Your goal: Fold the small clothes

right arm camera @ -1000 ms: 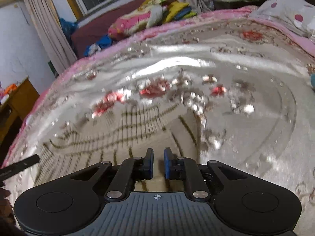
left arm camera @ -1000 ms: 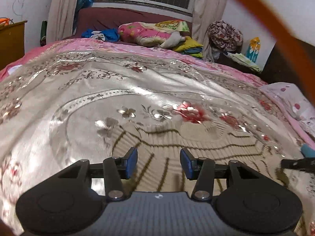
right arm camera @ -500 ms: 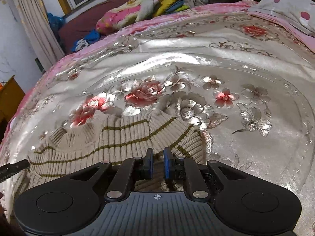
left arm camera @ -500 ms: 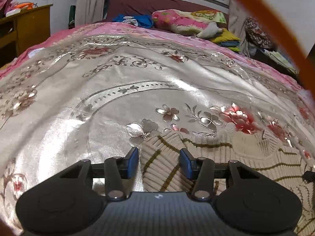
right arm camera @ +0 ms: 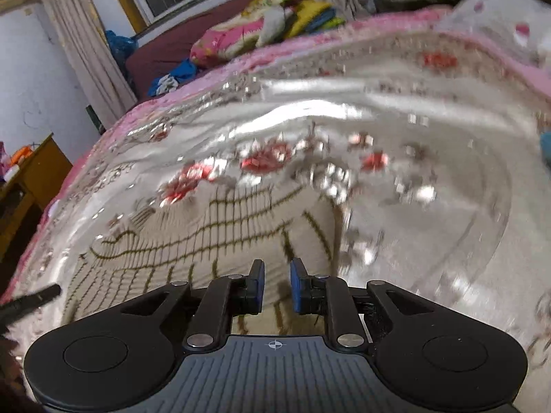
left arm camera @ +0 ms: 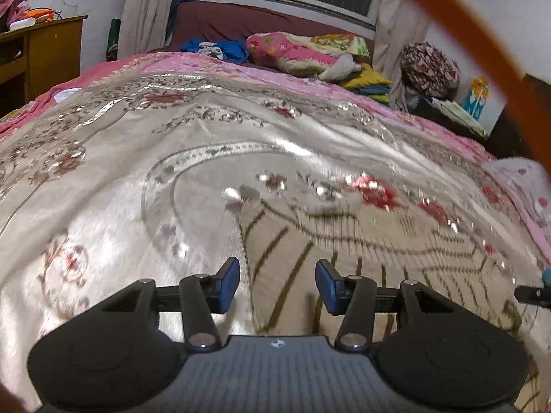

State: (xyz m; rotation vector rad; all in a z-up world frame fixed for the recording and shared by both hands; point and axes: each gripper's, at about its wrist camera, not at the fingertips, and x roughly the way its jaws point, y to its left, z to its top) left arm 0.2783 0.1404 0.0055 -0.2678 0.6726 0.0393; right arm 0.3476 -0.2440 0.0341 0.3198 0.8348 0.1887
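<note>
So we've got a cream ribbed sweater [left arm camera: 361, 241] with thin olive stripes lying flat on the bed [left arm camera: 103, 179], which wears a shiny floral cover. Both frames are pretty smeared, so the fine detail is fuzzy.

Left claw [left arm camera: 277, 280] stands about half wide with nothing pinched; the sweater's left edge runs under the gap toward 12 o'clock. Right claw [right arm camera: 277, 285] is narrow, its jaws have just been opening a bit, and as far as we can tell nothing sits between the pads, just knit below them. In the right wrist view the sweater [right arm camera: 206, 241] spreads from 12 round to 9 o'clock of the claw.

What could go wrong, imo: that satin cover looks slippery, so a pinch might grab the cover along with the knit, or drag the whole sweater instead of lifting one layer. The right claw's gap also looks too tight to get over a thick ribbed hem. Uneven grabs would give a crooked fold.
</note>
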